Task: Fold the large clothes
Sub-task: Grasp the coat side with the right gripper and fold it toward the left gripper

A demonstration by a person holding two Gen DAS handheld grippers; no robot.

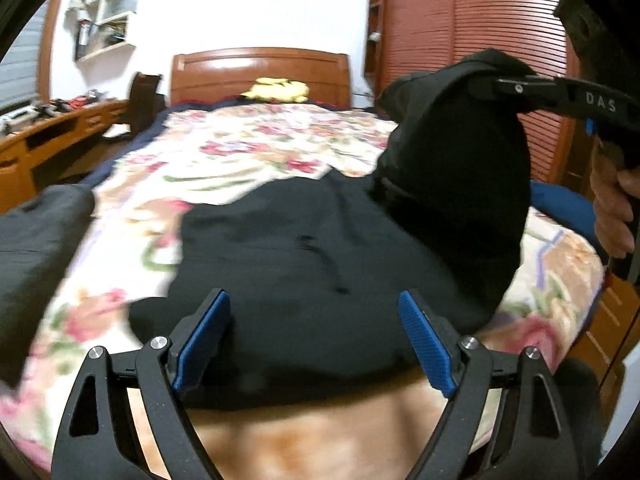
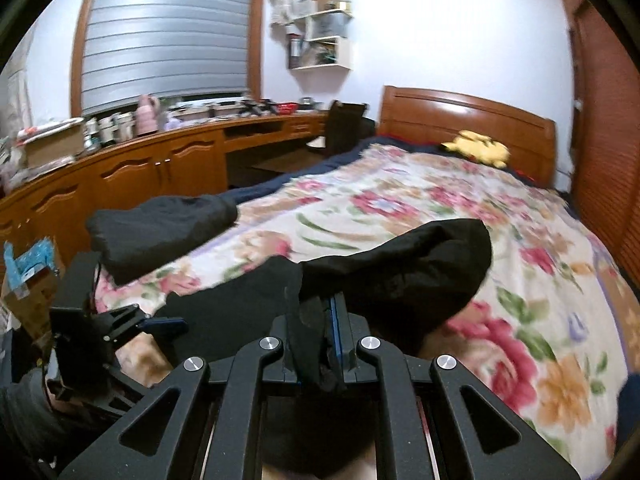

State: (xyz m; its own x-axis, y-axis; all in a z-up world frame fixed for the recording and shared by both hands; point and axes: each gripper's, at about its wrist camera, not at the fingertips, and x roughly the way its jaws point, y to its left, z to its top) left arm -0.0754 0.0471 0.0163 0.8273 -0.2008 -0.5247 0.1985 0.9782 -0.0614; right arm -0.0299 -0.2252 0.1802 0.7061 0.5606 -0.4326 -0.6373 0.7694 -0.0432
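Note:
A large black garment (image 1: pixel 300 240) lies on the floral bedspread (image 1: pixel 240 152) near the bed's foot. My left gripper (image 1: pixel 316 328) hovers over its near edge, open, with nothing between the blue pads (image 1: pixel 426 344). My right gripper (image 1: pixel 486 84) is shut on a fold of the garment and holds that part up above the bed, at the right of the left wrist view. The right wrist view shows black cloth pinched in the right gripper (image 2: pixel 326 320), with the lifted fabric (image 2: pixel 400 272) draped ahead. A black sleeve (image 2: pixel 160 224) stretches to the bed's left edge. The left gripper (image 2: pixel 160 326) shows at lower left.
A wooden headboard (image 1: pixel 260 72) and a yellow plush toy (image 1: pixel 280 90) are at the bed's far end. Wooden cabinets and a cluttered desk (image 2: pixel 160 160) run along the left, with a dark chair (image 2: pixel 344 124). Red louvred wardrobe doors (image 1: pixel 460 20) stand on the right.

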